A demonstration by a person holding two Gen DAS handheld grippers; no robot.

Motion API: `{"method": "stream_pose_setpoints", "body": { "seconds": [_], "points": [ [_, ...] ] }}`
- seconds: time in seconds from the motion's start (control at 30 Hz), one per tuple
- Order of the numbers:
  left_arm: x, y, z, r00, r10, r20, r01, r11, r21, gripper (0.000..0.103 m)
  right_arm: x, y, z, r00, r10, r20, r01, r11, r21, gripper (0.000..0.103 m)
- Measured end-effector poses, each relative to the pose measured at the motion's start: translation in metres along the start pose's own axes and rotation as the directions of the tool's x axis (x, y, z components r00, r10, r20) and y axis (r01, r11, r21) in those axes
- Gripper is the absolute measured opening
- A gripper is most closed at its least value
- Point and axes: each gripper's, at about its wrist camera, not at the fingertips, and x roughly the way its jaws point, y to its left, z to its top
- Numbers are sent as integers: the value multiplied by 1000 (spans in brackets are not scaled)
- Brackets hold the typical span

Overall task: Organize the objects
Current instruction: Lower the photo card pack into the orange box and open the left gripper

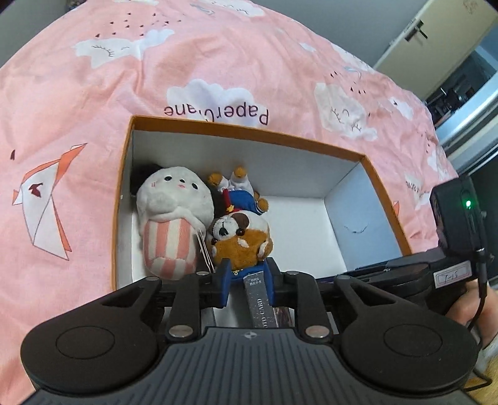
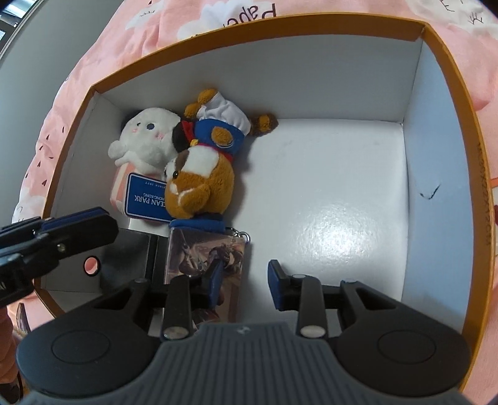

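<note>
White plush (image 1: 174, 199) and brown dog plush (image 1: 239, 233) just ahead in orange-rimmed cardboard box (image 1: 249, 129); left tongs (image 1: 249, 280) clamped on silver card pack (image 1: 258, 302); right tongs (image 2: 246, 280) apart, empty.

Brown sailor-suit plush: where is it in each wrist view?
Left wrist: brown plush centre frame, just beyond the fingers, right of the white plush.
Right wrist: brown plush left of centre, overlapping the white plush.
Shared landmark: orange box rim.
</note>
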Motion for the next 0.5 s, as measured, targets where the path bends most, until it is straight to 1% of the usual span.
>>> {"method": "stream_pose_setpoints", "body": {
  "seconds": [0.13, 0.2, 0.27, 0.33, 0.4, 0.47, 0.5],
  "points": [
    [2, 3, -4, 1000, -6, -1, 6, 1000, -9, 25, 8, 15, 3, 998, -42, -53, 38, 997, -73, 35],
    [-3, 6, -6, 1000, -4, 17, 4, 1000, -14, 25, 6, 17, 5, 998, -25, -61, 21, 998, -63, 35],
    [-11, 8, -9, 999, 16, 51, -15, 1000, -11, 25, -3, 22, 6, 1000, -11, -20, 10, 997, -71, 35],
    [-20, 10, -12, 995, 33, 91, -32, 999, -11, 25, -10, 29, 6, 1000, 26, 12, -24, 995, -96, 36],
    [-23, 11, -13, 994, 35, 105, -34, 999, -8, 25, -4, 36, 7, 999, 40, -14, -41, 994, -96, 36],
    [-23, 11, -13, 994, 32, 108, -32, 999, -4, 25, 12, 41, 8, 998, 20, -64, -26, 996, -83, 39],
    [-23, 11, -14, 993, 34, 109, -35, 999, 1, 25, 21, 42, 7, 996, 8, -84, -15, 997, -82, 38]
  ]
}}
